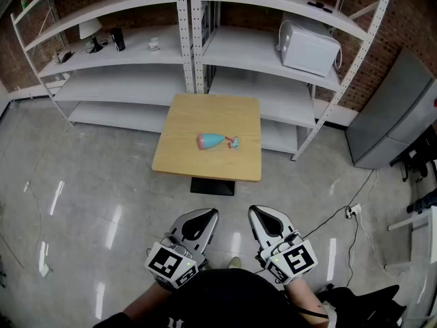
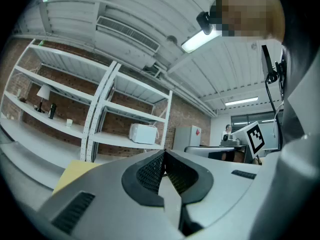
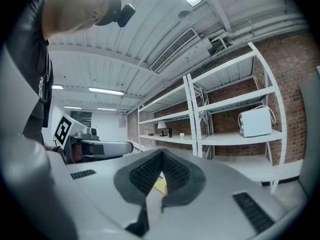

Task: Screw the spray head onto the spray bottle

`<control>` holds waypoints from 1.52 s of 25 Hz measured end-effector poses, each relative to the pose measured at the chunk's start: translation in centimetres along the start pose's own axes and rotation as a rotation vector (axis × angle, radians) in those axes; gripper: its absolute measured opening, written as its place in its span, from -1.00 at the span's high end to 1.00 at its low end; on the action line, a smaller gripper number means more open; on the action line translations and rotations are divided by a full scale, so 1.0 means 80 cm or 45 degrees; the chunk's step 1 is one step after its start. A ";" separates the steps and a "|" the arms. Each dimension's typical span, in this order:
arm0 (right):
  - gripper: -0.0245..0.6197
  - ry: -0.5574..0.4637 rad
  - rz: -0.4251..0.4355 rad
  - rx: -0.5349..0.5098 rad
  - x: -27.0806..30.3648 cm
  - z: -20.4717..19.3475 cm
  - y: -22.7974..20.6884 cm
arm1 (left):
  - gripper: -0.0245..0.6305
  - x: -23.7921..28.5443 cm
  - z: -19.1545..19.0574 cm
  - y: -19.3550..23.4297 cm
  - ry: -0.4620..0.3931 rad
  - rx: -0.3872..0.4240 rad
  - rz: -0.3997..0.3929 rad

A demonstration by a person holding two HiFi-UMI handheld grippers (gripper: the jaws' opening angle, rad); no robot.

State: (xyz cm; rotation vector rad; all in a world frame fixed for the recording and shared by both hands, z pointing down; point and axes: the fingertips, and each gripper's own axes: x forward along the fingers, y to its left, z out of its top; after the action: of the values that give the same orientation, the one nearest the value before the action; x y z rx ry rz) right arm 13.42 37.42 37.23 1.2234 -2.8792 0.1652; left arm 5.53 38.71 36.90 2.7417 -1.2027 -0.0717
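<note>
A small spray bottle [image 1: 209, 141] with a pink base and light blue body lies on its side near the middle of the wooden table [image 1: 181, 157]. Its spray head [image 1: 233, 142] lies just to its right. Both grippers are held low, close to the person's body, well short of the table. My left gripper [image 1: 203, 214] is shut and holds nothing; in the left gripper view its pads [image 2: 150, 170] meet at the tip. My right gripper [image 1: 261, 212] is likewise shut and empty, its pads [image 3: 176, 170] closed together in the right gripper view.
White metal shelving [image 1: 191, 39] stands behind the table, with a white appliance [image 1: 307, 46], a lamp [image 1: 89, 31] and small items on it. A grey cabinet [image 1: 396, 111] stands at the right. A cable and socket [image 1: 351, 212] lie on the glossy floor.
</note>
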 end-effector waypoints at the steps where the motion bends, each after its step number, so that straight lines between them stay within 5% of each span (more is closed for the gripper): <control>1: 0.92 0.001 0.000 -0.001 -0.001 0.001 -0.002 | 0.91 0.002 0.001 -0.001 0.001 0.000 -0.001; 20: 0.92 -0.010 0.017 0.015 -0.013 0.004 -0.010 | 0.91 0.013 -0.006 -0.015 0.031 0.000 0.002; 27: 0.92 -0.035 0.092 0.137 -0.025 -0.007 -0.028 | 0.91 0.039 -0.026 -0.022 0.099 -0.027 -0.002; 38: 0.91 -0.018 0.116 0.253 -0.038 -0.051 -0.098 | 0.91 0.104 -0.080 0.006 0.211 -0.113 0.126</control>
State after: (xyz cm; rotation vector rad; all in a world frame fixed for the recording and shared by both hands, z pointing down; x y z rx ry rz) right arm 21.02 34.61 41.84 1.1223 -2.9920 0.4559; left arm 11.49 33.01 43.45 2.5512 -1.2544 0.1084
